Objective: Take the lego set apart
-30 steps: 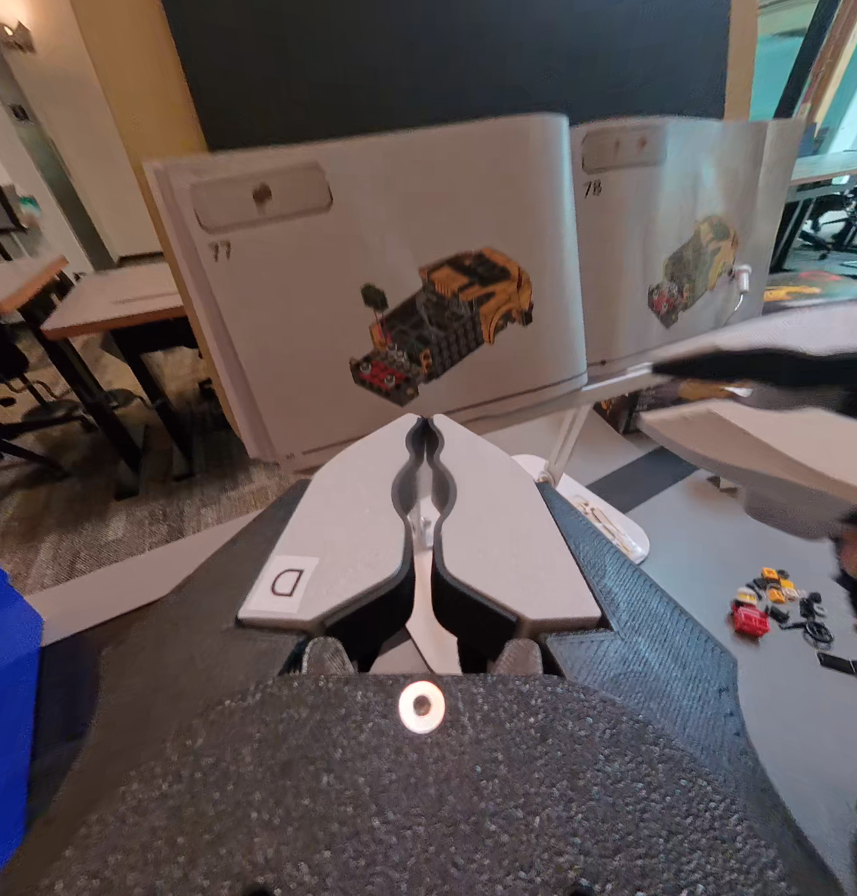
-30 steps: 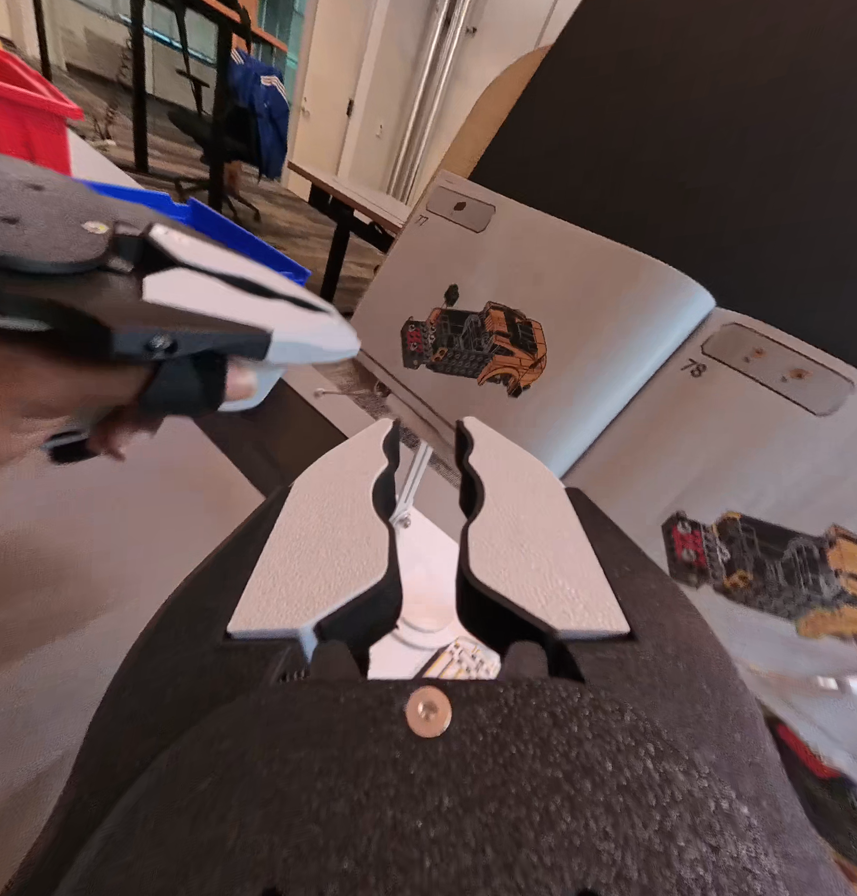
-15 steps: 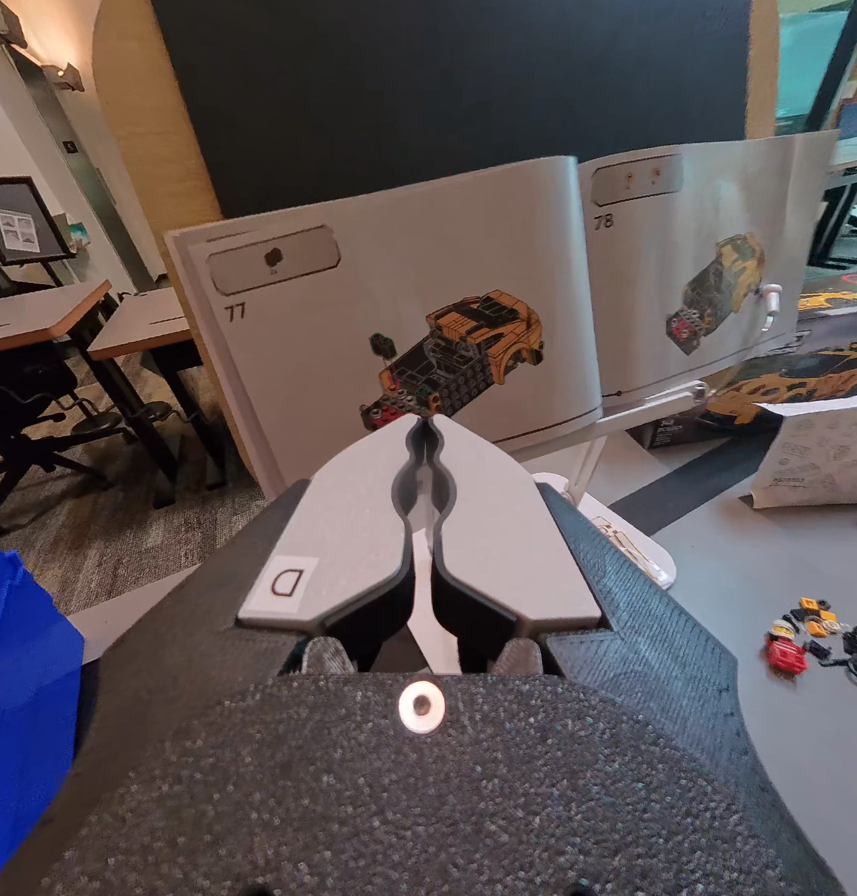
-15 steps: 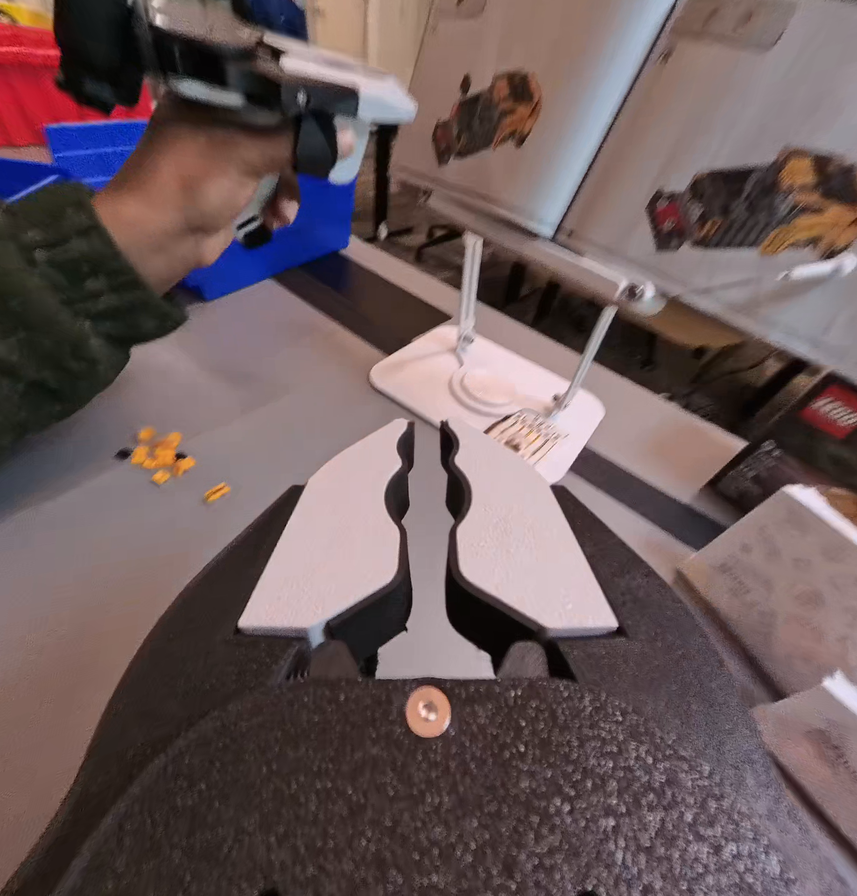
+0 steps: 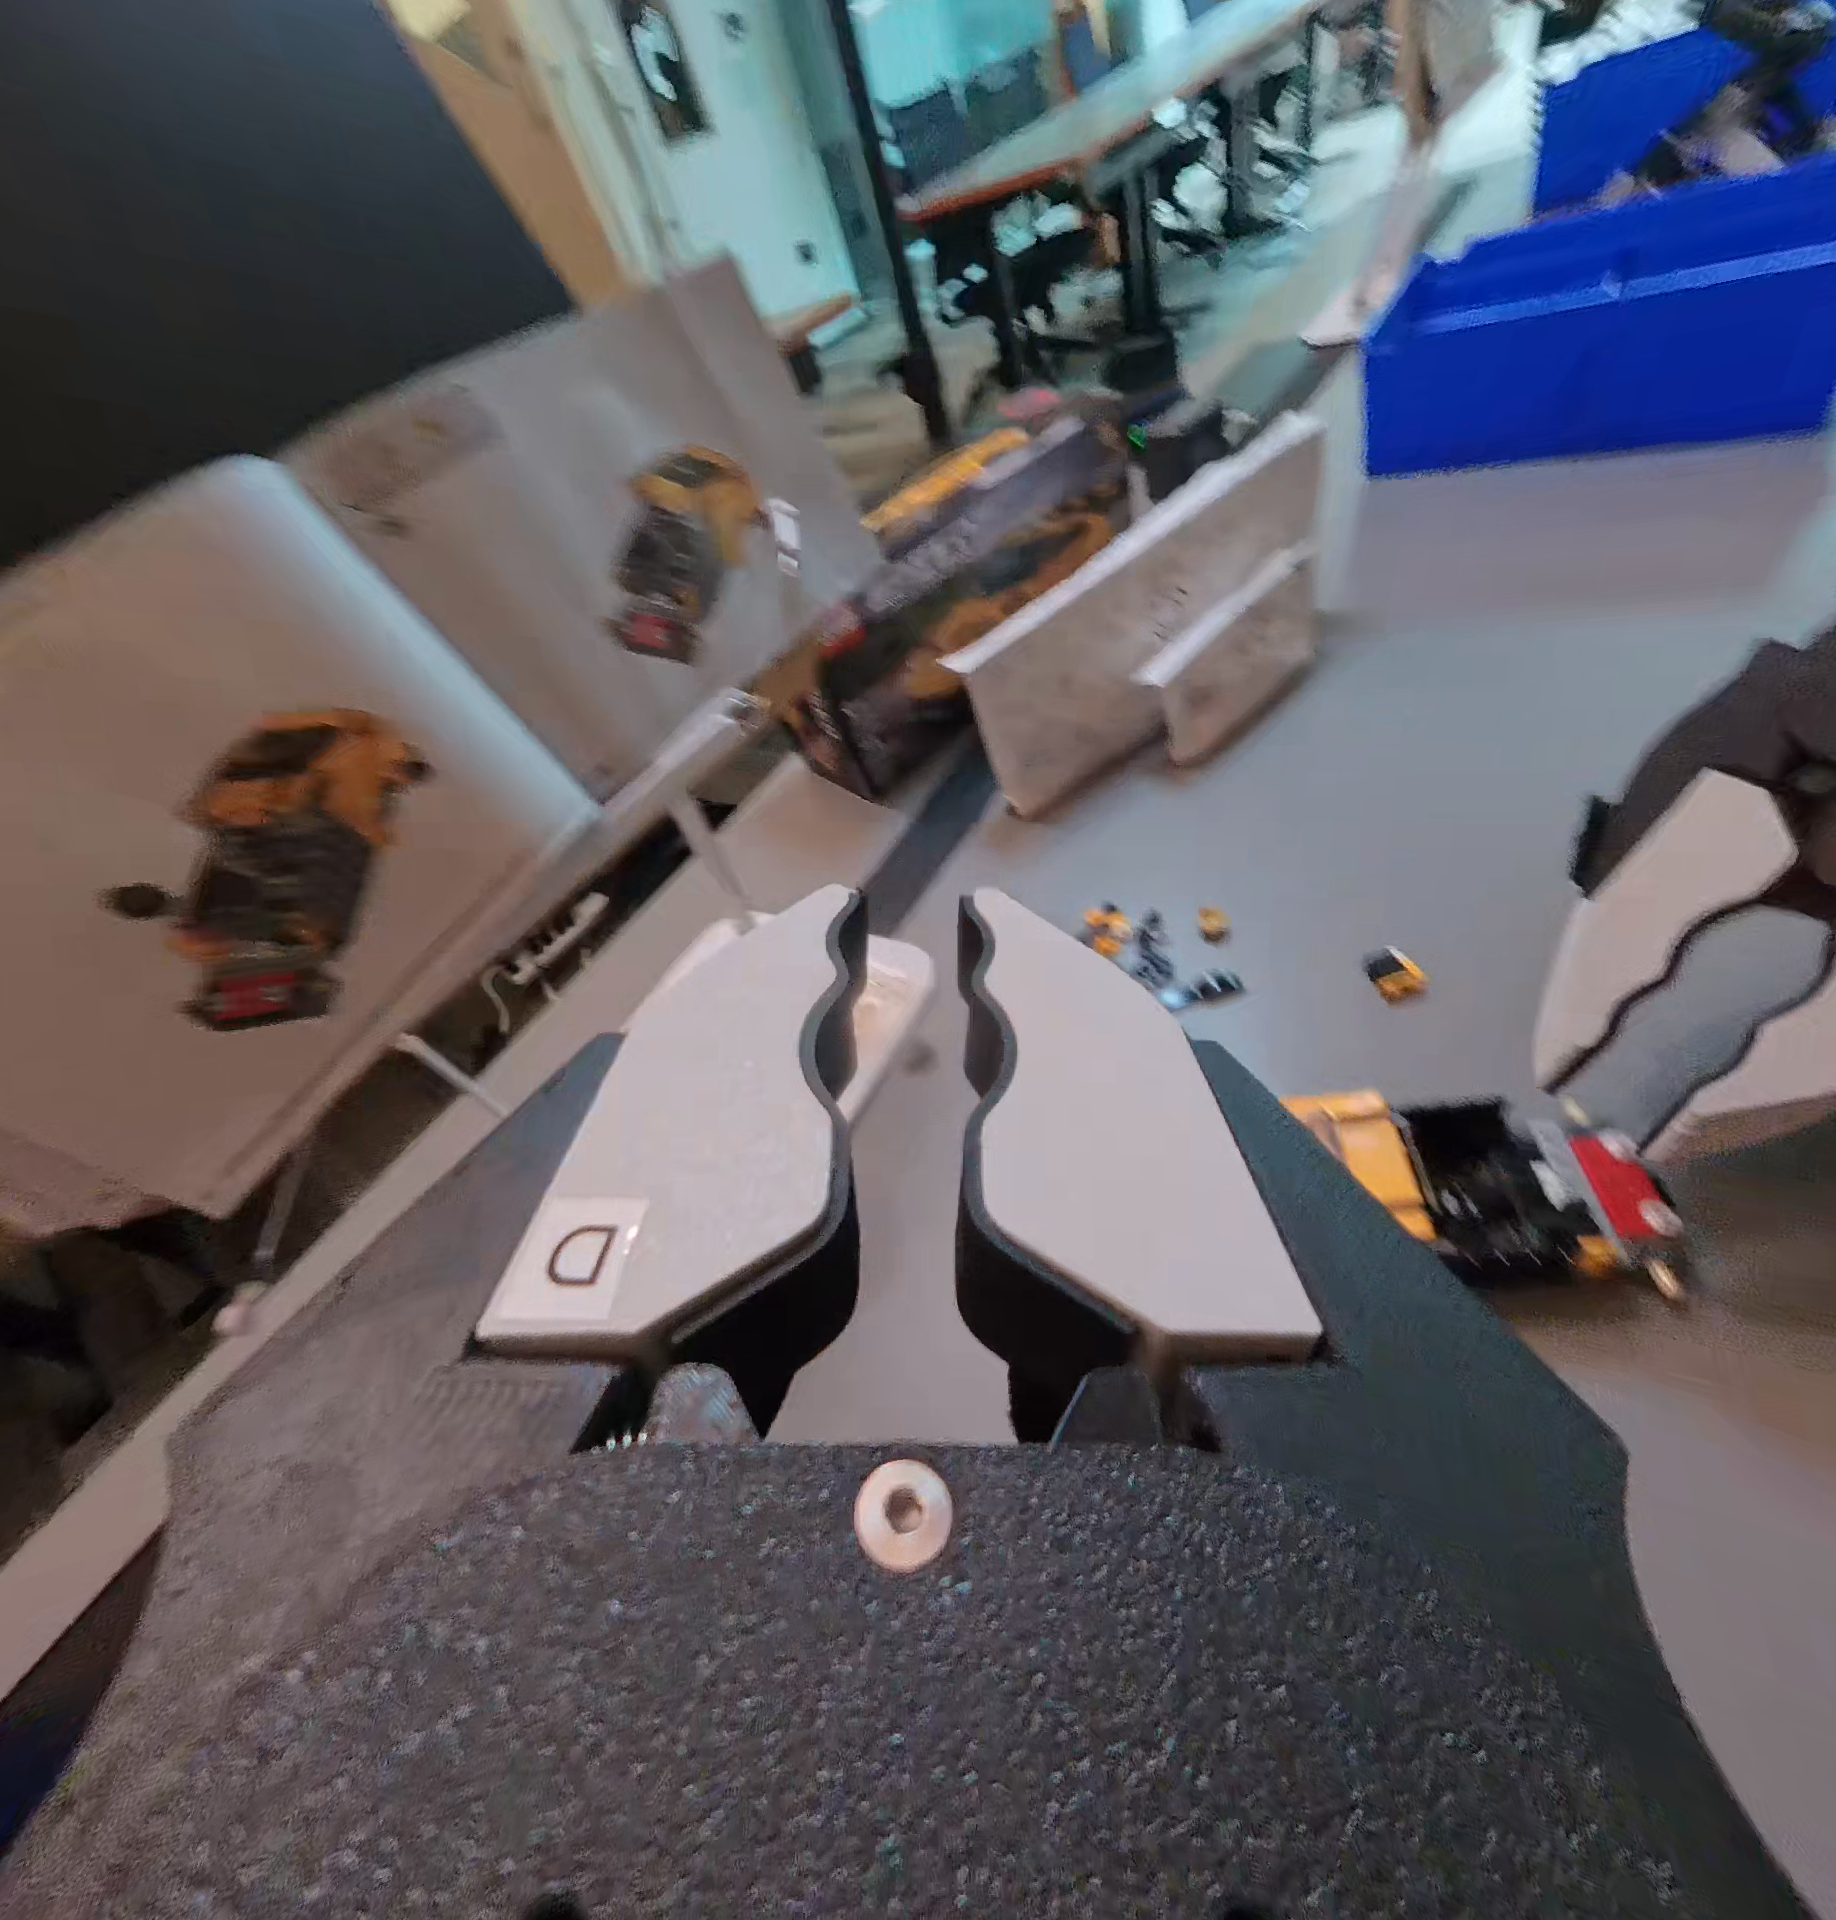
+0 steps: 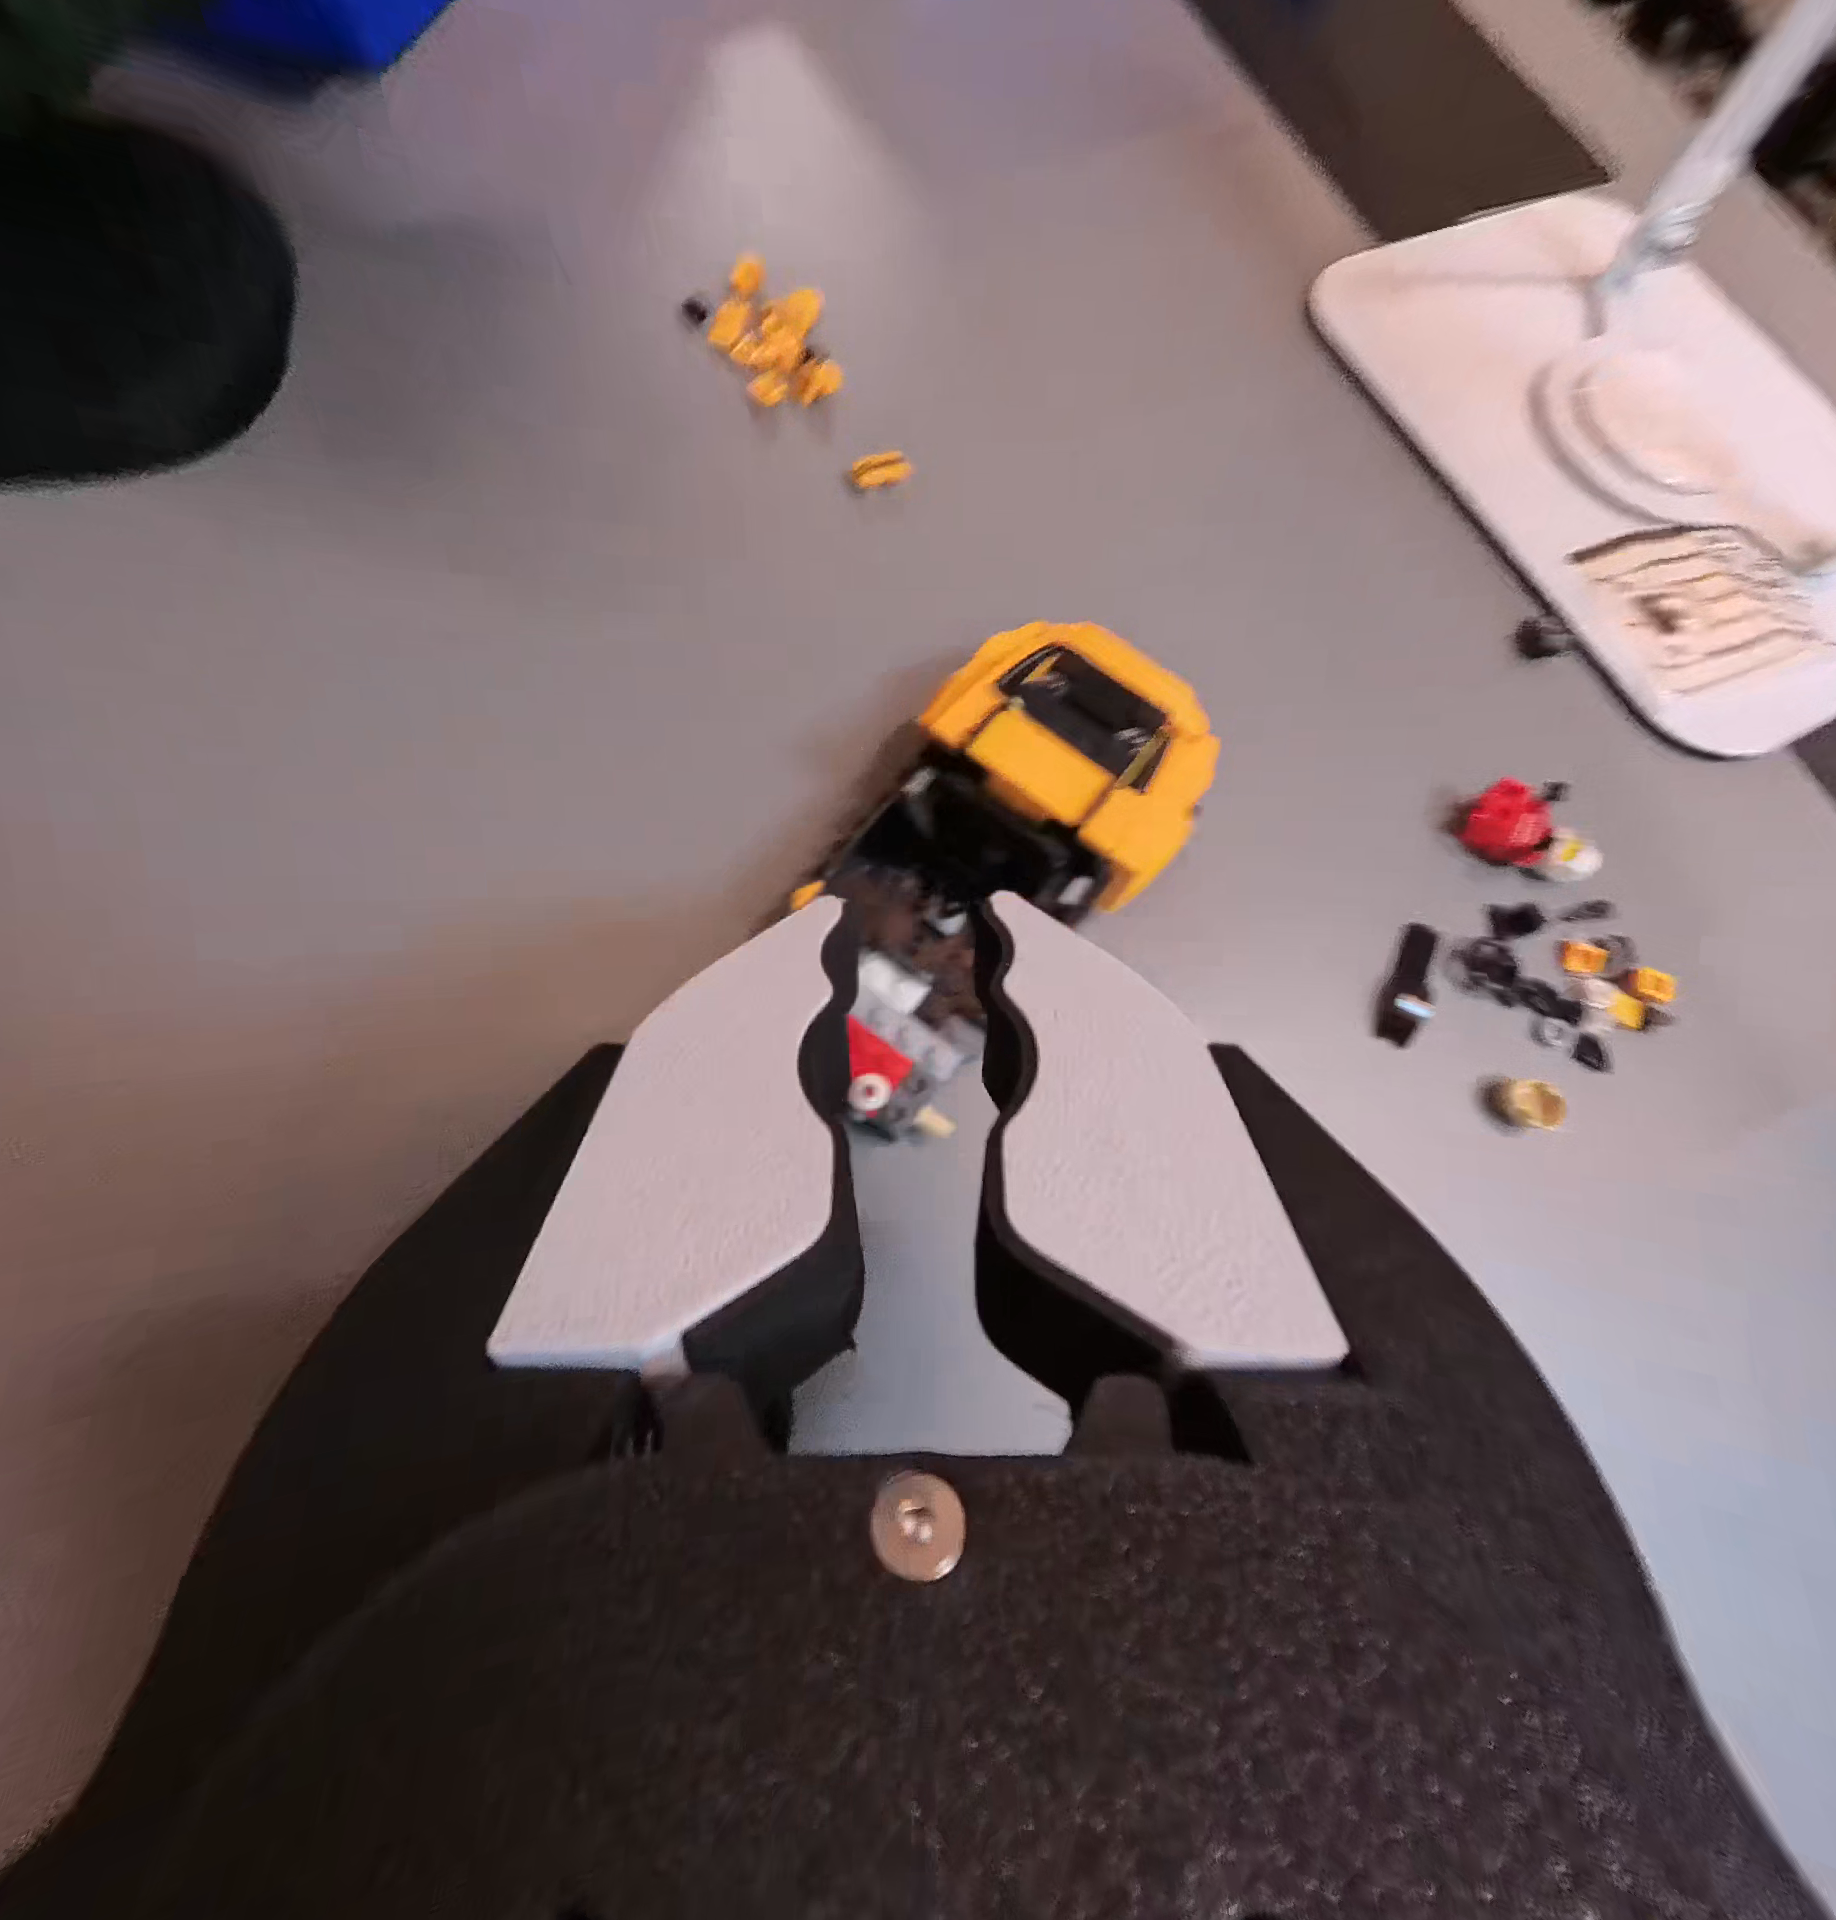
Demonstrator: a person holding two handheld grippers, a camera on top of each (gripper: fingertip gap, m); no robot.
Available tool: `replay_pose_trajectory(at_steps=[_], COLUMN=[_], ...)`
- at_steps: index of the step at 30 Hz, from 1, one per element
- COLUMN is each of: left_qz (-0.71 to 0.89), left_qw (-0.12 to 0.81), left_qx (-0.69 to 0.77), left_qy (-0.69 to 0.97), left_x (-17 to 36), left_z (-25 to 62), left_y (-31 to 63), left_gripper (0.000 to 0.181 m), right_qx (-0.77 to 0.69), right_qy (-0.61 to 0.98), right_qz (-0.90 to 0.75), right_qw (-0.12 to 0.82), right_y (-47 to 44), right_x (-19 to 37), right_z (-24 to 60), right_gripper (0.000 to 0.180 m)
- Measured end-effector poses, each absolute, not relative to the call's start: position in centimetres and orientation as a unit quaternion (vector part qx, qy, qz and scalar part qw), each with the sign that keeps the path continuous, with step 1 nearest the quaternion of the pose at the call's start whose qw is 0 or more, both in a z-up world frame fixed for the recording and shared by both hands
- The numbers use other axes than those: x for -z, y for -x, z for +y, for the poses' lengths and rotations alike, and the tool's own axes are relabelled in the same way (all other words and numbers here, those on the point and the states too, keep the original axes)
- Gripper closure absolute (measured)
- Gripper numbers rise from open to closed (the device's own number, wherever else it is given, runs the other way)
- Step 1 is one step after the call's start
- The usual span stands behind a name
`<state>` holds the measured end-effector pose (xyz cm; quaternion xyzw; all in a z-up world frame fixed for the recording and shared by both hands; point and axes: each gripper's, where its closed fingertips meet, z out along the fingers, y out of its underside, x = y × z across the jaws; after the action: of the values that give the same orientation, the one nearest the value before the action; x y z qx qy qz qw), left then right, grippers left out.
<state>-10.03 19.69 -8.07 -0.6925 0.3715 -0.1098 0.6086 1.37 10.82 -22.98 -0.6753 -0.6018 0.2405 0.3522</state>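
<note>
The lego car [image 6: 1059, 769], yellow with a black middle and a red and grey end, lies on the grey table [image 6: 374, 831]. It also shows in the left wrist view [image 5: 1485, 1184]. My right gripper [image 6: 914, 914] is open and hovers over the car's red end, which shows between its fingers. In the left wrist view the right gripper [image 5: 1703, 977] is just above the car. My left gripper [image 5: 909, 909] is open and empty, left of the car and above the table.
A heap of yellow pieces [image 6: 779, 332] lies beyond the car. Red [image 6: 1506, 821] and dark pieces [image 6: 1516, 987] lie to its right. The white stand base [image 6: 1620, 416] holds the open booklet [image 5: 270, 831]. A lego box [image 5: 955, 603], paper bags [image 5: 1142, 644] and a blue bin [image 5: 1620, 312] stand farther off. About 20 cm separates my left fingertips from my right.
Both grippers have swung down from the booklet toward the table. My left gripper has gone from shut to open. My right gripper has moved over the car.
</note>
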Motion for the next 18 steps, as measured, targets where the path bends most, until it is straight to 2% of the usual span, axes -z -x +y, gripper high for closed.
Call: replay_pose_trajectory(at_steps=[7,12,18], left_qz=[0.438,0.454,0.464], left_qw=[0.54,0.522,0.492], left_qx=[0.141,0.151,0.176], left_qy=[0.705,0.706,0.715], left_x=[16.5,18.6,20.4], left_z=[16.6,15.9,15.5], left_y=[6.6,5.3,4.5], left_gripper=[0.162,0.162,0.16], right_qx=[-0.18,-0.164,-0.095], right_qy=[0.616,0.598,0.541], right_qz=[-0.691,-0.717,-0.763], right_qw=[0.333,0.32,0.34], right_y=[-0.3,-0.3,-0.2], right_x=[26.2,26.5,26.7], right_z=[9.4,9.4,9.5], right_gripper=[0.154,0.166,0.167])
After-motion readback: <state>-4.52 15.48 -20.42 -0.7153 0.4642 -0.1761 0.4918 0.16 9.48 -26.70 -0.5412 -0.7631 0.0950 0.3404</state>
